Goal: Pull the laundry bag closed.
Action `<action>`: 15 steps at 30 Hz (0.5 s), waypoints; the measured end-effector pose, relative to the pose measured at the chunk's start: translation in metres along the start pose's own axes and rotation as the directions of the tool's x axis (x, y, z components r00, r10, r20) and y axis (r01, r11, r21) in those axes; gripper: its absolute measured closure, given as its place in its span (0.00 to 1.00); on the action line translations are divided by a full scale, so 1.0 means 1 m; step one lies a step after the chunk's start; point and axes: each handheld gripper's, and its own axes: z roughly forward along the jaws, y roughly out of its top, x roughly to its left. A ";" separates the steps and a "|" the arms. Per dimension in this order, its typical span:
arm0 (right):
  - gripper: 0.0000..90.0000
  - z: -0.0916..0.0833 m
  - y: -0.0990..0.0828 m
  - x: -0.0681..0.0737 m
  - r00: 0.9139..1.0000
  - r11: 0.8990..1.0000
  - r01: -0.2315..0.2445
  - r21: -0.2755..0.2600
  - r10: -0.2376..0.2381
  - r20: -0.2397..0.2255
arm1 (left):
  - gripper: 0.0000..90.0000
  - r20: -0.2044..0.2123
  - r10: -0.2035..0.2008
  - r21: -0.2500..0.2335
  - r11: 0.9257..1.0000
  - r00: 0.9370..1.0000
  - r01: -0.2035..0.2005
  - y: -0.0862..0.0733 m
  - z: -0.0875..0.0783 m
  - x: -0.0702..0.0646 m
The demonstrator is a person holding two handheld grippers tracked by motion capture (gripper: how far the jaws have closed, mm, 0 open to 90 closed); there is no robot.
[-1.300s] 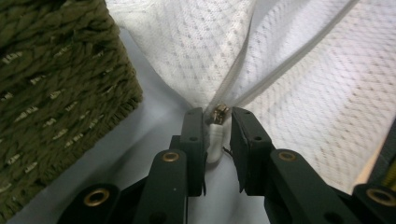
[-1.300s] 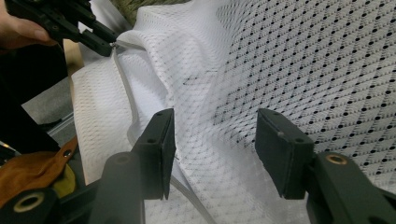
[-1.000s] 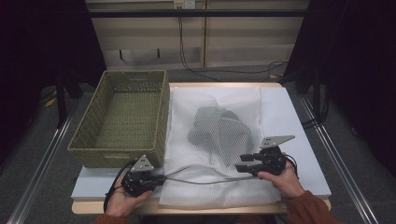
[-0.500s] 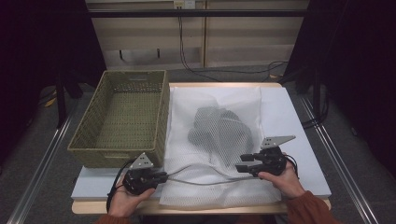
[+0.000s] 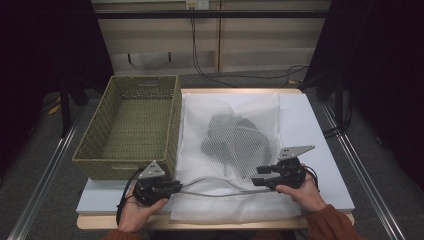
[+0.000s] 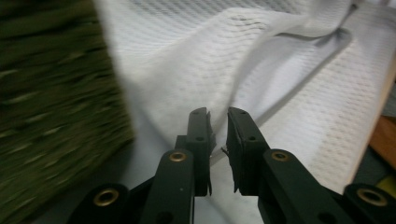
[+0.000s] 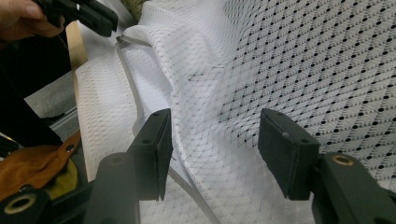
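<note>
My left gripper [image 5: 177,186] has just been opening: its jaws stand a slit apart, released, with nothing gripped. My right gripper [image 5: 255,181] is spread wide, straddling a fold of the white mesh laundry bag [image 5: 200,115] without pressing it. The bag lies ahead of both jaw pairs, with its grey zipper strip [image 5: 210,181] running between them.

Risk: closing now may pinch loose mesh instead of the zipper and drag the bag askew.

The high view shows the dark crumpled garment [image 5: 235,142] inside the bag. The left gripper view shows the slit between the jaws.
</note>
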 end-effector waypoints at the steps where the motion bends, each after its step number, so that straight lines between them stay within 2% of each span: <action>1: 0.49 0.000 0.000 0.000 1.000 1.000 0.001 0.001 -0.001 -0.001 | 0.87 -0.013 -0.004 0.017 1.000 1.000 0.004 -0.003 -0.001 0.004; 3: 0.49 0.000 0.000 0.000 1.000 1.000 0.001 0.003 -0.001 0.002 | 0.86 -0.024 -0.003 0.033 0.999 1.000 0.004 -0.007 -0.003 0.007; 5: 0.49 0.000 0.000 0.000 1.000 1.000 0.003 0.003 -0.003 -0.001 | 0.82 -0.014 -0.011 0.031 0.999 1.000 0.012 -0.009 -0.005 0.010; 8: 0.49 0.001 0.000 0.000 1.000 1.000 0.000 0.005 0.000 0.003 | 0.82 -0.008 0.012 0.050 0.999 1.000 -0.011 -0.010 -0.004 0.008; 9: 0.49 0.001 0.000 0.000 1.000 1.000 0.002 0.004 -0.002 0.003 | 0.82 0.010 0.018 0.059 0.998 1.000 -0.019 -0.010 -0.003 0.007; 12: 0.49 0.000 0.000 0.000 1.000 1.000 0.002 0.005 -0.002 -0.001 | 0.80 0.009 0.036 0.102 0.994 0.999 -0.037 -0.011 0.003 0.005; 15: 0.49 0.000 0.000 0.000 1.000 1.000 0.002 0.005 -0.002 -0.002 | 0.80 0.005 0.035 0.100 0.994 0.999 -0.036 -0.010 0.004 0.007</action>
